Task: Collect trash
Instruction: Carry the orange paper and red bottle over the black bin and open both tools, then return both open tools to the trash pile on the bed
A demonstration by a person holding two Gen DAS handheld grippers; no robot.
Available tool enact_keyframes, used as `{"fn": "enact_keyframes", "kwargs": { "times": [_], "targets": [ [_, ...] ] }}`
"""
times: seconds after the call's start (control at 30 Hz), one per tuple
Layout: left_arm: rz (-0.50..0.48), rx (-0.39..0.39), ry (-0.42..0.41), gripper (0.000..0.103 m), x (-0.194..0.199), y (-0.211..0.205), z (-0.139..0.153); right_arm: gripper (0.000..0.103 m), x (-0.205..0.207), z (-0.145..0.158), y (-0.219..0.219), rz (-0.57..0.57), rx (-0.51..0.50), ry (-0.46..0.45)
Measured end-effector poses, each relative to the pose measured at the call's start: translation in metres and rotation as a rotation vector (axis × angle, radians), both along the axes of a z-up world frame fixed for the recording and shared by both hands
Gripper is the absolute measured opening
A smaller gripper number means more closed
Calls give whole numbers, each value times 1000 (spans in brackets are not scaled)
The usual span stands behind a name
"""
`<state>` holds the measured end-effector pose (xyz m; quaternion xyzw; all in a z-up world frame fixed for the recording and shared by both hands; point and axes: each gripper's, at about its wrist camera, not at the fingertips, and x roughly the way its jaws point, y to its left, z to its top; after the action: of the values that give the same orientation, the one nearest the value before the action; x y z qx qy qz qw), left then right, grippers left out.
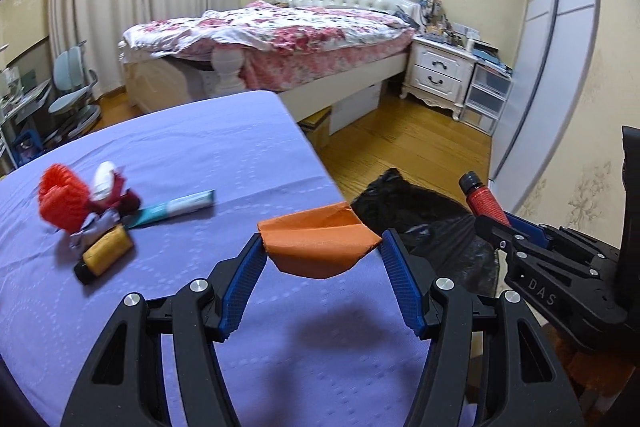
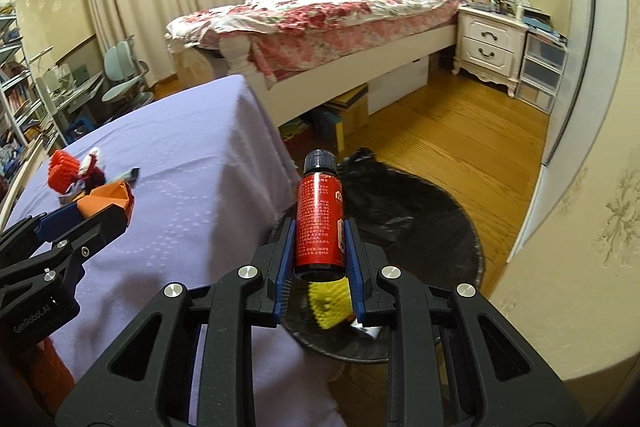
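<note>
We have the left gripper (image 1: 322,247) clamped on a folded orange wrapper (image 1: 320,247), one pad on each end, jaws about half spread. It hangs above the near right edge of the table (image 1: 180,155), which is covered in purple cloth. To the right of that gripper, just past the table edge, sits the black trash bag (image 1: 416,215).

The right gripper (image 2: 320,223) is closed on a small red bottle (image 2: 320,219) with a black cap, cap pointing away from us, body squeezed between the blue pads. Directly under and ahead of it is the bin, lined with the black bag (image 2: 400,219). Inside it, below the bottle, we see a yellow mesh piece (image 2: 328,303) and a scrap of white.

Trash still on the table, ahead-left of the left gripper: a red foam net (image 1: 60,199), a white and dark red crumple (image 1: 110,187), a teal tube (image 1: 176,211) and a yellow-labelled bottle (image 1: 106,253) lying on its side, all bunched together. The tube touches the pile at one end.

Both views are slightly motion-blurred.
</note>
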<state>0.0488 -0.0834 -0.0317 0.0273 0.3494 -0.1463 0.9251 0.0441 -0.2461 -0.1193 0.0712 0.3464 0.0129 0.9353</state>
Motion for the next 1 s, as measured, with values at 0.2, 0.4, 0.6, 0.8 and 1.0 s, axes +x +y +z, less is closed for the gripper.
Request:
{"fn": "enact_keyframes", "kwargs": {
  "times": [0.2, 0.4, 0.6, 0.8, 1.0],
  "targets": [
    [-54, 28, 3, 61, 17, -36, -6, 23, 8, -13, -26, -44, 15, 18],
    [-80, 60, 9, 61, 28, -60, -14, 23, 14, -22, -42, -66, 25, 27],
    [-102, 86, 20, 61, 35, -74, -20, 23, 18, -28, -55, -84, 41, 28],
    [-79, 87, 41, 76, 41, -73, -23, 30, 20, -34, -60, -100, 42, 38],
    [-66, 97, 32, 81, 38, -72, -22, 39, 16, -36, -66, -137, 43, 39]
  ]
}}
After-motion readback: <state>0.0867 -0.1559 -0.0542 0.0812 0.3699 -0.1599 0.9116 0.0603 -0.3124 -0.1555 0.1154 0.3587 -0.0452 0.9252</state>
